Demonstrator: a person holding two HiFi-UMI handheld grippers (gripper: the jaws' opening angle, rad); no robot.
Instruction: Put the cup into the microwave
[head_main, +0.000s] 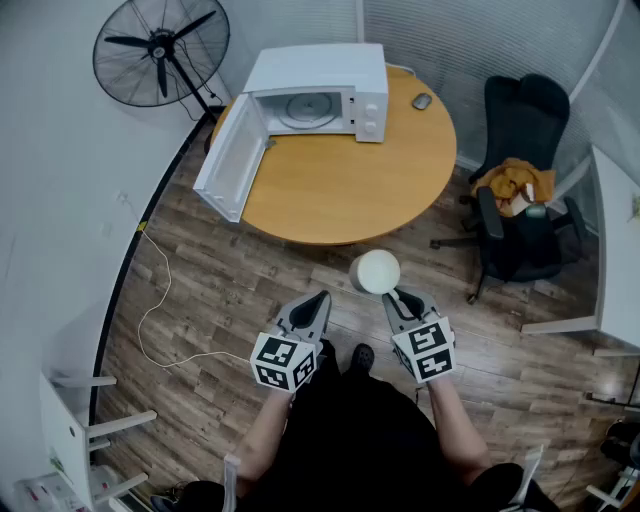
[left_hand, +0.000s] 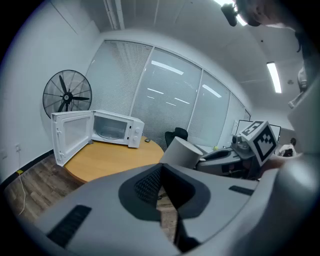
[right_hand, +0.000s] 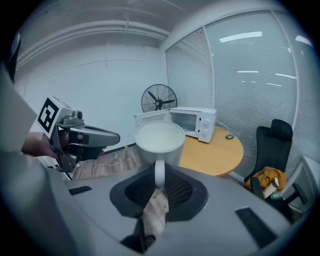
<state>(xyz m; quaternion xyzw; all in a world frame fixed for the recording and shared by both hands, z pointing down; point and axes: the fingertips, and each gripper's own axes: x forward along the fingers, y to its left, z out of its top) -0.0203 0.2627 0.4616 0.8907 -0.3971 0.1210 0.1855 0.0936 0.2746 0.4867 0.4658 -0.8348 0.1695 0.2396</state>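
Note:
A white cup (head_main: 376, 271) hangs above the wood floor, a short way before the round table (head_main: 350, 195). My right gripper (head_main: 397, 297) is shut on its handle. In the right gripper view the cup (right_hand: 160, 139) stands upright and empty just beyond the jaws of that gripper (right_hand: 159, 180). My left gripper (head_main: 318, 300) is level with it on the left, shut with nothing in it; in its own view the left gripper (left_hand: 161, 176) shows the cup (left_hand: 182, 152) to its right. The white microwave (head_main: 330, 95) sits at the table's far side with its door (head_main: 230, 155) swung wide open to the left.
A computer mouse (head_main: 422, 101) lies on the table right of the microwave. A standing fan (head_main: 160, 50) is at the back left, and a black office chair (head_main: 520, 180) with an orange cloth at the right. A white cable (head_main: 160, 300) runs over the floor on the left.

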